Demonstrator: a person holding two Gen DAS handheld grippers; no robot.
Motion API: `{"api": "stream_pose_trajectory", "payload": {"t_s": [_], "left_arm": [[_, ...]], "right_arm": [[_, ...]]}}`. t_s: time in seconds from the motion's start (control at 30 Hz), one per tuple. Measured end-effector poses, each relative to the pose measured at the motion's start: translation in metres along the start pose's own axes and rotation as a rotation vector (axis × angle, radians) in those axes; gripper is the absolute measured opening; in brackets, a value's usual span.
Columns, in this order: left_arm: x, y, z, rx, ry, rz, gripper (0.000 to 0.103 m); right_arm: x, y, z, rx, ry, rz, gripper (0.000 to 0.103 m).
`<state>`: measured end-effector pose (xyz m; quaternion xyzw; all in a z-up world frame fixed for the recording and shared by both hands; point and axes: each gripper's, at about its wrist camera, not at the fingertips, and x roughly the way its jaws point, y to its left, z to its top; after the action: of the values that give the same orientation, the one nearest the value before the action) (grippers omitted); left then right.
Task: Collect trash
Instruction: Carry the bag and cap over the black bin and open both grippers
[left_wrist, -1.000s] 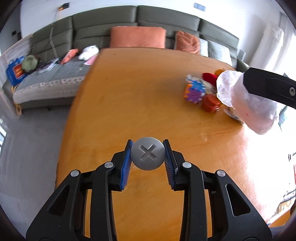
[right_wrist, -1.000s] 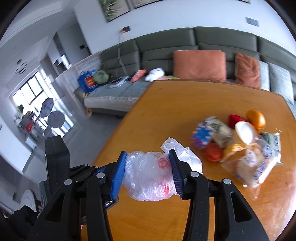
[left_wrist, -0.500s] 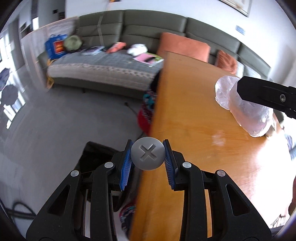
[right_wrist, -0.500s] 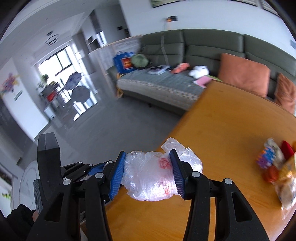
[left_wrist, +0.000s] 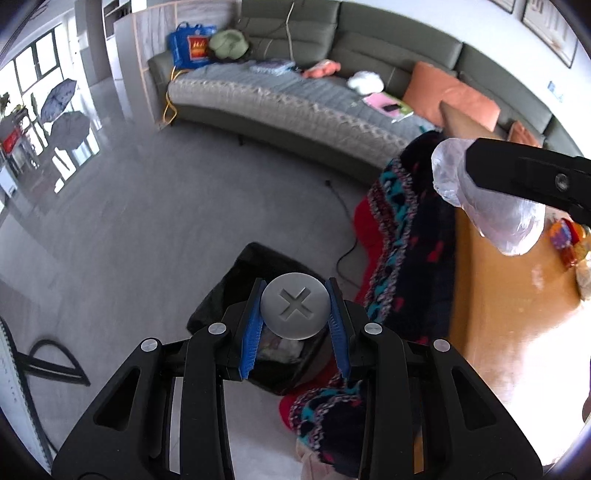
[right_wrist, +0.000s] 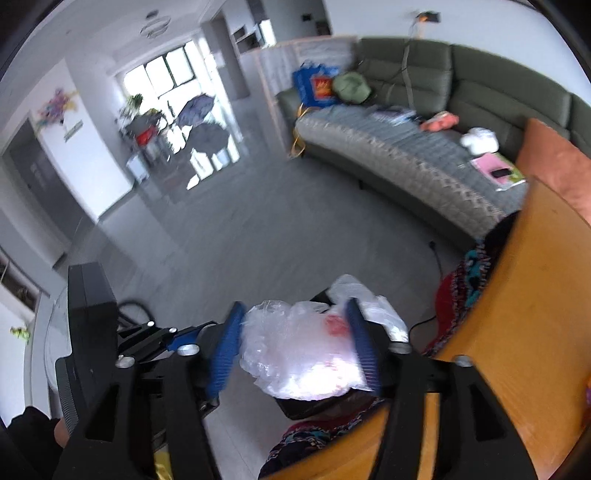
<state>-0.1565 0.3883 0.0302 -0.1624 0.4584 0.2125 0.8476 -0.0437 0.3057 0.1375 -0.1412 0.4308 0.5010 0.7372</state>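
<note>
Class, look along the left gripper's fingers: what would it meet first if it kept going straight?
Probably the open black bin on the floor, right behind the grey cap the left gripper holds; depth is uncertain.

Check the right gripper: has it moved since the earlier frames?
Yes. The right gripper, jaws opening around the crumpled plastic bag, has swung off the wooden table toward the floor beside it.

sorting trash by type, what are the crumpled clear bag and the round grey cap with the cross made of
Crumpled clear bag between the opening right gripper jaws: thin plastic film, translucent, glossy creases. Round grey cap with the cross in the left gripper: probably moulded plastic, matt, smooth; could be painted metal.
</note>
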Motion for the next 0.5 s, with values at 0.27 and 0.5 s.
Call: {"api": "stream_pose_trajectory", "payload": {"t_s": [0.27, 0.5], "left_arm": [[0.012, 0.027, 0.006, -0.055, 0.009, 0.068, 0.097], [0.017, 0.024, 0.008, -0.059, 0.02, 0.063, 0.097]], "right_arm": [[0.024, -0.007, 0.012, 0.047, 0.024, -0.036, 0.079], [0.017, -0.022, 0.008, 0.081, 0.028, -0.01, 0.081]]}}
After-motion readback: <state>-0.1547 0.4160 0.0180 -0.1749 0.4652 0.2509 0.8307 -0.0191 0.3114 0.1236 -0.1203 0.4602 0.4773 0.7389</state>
